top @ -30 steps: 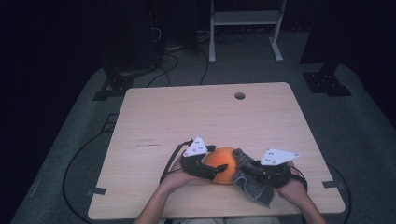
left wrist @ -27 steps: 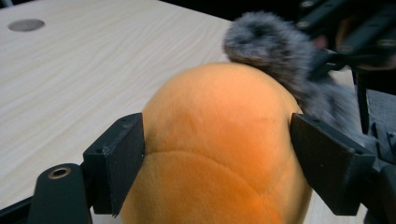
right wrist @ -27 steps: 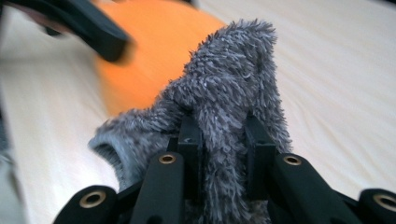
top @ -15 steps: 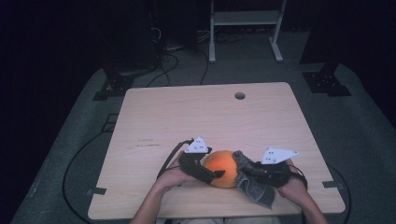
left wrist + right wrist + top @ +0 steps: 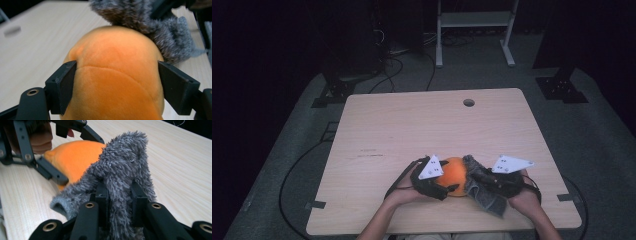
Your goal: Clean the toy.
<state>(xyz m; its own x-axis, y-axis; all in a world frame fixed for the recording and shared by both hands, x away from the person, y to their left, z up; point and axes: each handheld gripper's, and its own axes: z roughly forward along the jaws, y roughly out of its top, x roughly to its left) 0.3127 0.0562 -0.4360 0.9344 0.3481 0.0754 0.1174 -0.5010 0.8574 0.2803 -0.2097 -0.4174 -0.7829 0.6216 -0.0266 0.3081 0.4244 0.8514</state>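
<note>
Now two tongs hold one orange plush (image 5: 455, 172) and one grey cloth (image 5: 484, 196).

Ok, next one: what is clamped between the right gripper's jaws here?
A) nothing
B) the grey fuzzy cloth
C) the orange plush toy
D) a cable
B: in the right gripper view, the right gripper has its jaws closed on a fold of the grey fuzzy cloth.
</note>
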